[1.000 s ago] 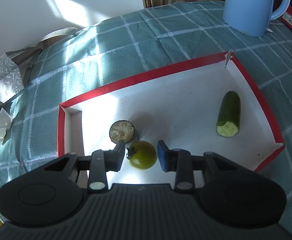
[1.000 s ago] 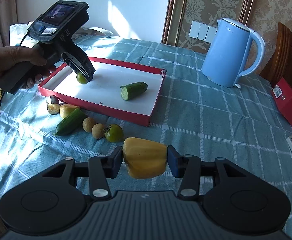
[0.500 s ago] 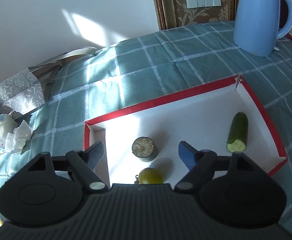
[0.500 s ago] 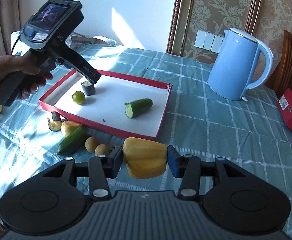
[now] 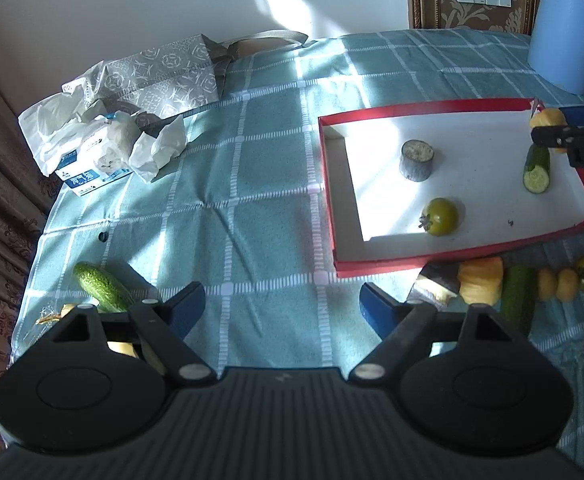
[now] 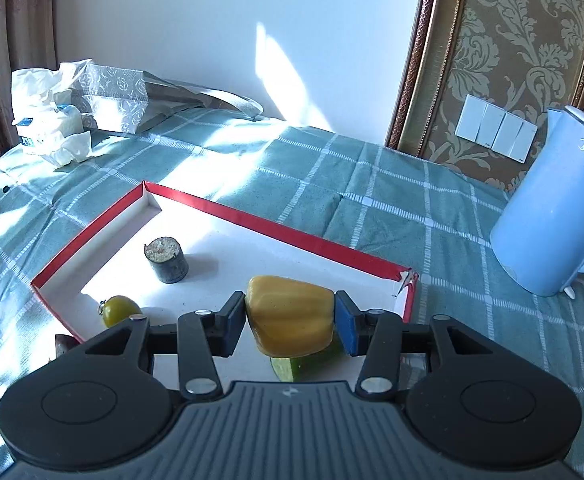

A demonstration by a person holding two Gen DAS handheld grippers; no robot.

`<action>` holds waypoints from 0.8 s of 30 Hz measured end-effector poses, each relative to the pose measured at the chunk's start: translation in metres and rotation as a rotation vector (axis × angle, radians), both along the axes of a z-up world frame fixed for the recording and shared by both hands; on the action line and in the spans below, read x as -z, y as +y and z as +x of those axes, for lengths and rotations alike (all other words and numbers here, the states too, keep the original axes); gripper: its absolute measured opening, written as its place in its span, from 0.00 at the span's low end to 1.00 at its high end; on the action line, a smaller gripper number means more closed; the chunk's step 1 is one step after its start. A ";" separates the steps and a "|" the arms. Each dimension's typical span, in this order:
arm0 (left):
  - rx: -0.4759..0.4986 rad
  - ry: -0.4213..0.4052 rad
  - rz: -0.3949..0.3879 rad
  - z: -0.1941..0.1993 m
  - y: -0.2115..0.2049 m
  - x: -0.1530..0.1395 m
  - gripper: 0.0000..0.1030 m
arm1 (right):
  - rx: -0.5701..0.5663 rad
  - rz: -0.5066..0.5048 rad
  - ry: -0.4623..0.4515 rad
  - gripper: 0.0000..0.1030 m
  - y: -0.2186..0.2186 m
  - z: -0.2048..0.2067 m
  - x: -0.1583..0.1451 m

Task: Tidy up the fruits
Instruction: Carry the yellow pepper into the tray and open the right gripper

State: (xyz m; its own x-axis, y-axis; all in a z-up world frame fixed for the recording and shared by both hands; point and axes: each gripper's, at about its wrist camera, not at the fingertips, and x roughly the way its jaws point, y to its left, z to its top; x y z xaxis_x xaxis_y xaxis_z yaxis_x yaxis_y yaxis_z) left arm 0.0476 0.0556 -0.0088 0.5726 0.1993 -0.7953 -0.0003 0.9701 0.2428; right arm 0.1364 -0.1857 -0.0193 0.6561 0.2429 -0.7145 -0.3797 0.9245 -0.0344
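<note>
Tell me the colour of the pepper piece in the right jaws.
Yellow. The pepper piece shows best in the right wrist view, clamped by the right gripper above the red-rimmed tray.

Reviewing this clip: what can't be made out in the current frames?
- Cut cucumber: right wrist view, mostly hidden behind the yellow pepper held in the right gripper.
- Yellow item: left wrist view, covered by the left gripper.
- Kettle: cut off by the frame edge.

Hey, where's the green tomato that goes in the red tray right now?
The green tomato lies inside the red tray near its front edge, in front of the dark eggplant stub and left of the cut cucumber.
</note>
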 end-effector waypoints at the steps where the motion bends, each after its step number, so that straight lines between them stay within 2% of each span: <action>1: -0.013 0.004 -0.004 -0.009 0.005 -0.001 0.81 | -0.002 0.000 0.009 0.45 0.003 0.007 0.004; 10: -0.046 0.000 -0.018 -0.034 0.018 -0.013 0.83 | -0.021 -0.056 0.086 0.47 0.024 0.047 0.042; 12: -0.035 -0.009 -0.027 -0.034 0.018 -0.016 0.86 | -0.018 -0.075 0.085 0.56 0.025 0.047 0.045; 13: -0.026 -0.014 -0.029 -0.034 0.016 -0.017 0.87 | -0.013 -0.079 0.069 0.58 0.025 0.043 0.042; 18: 0.090 -0.029 -0.071 -0.028 0.001 -0.011 0.87 | 0.028 -0.005 -0.019 0.60 0.008 0.017 0.007; 22: 0.269 -0.052 -0.019 -0.017 -0.024 0.009 0.87 | 0.056 0.057 -0.042 0.60 -0.013 -0.020 -0.017; 24: 0.368 -0.035 -0.006 -0.011 -0.035 0.018 0.86 | 0.063 0.069 -0.039 0.60 -0.021 -0.041 -0.023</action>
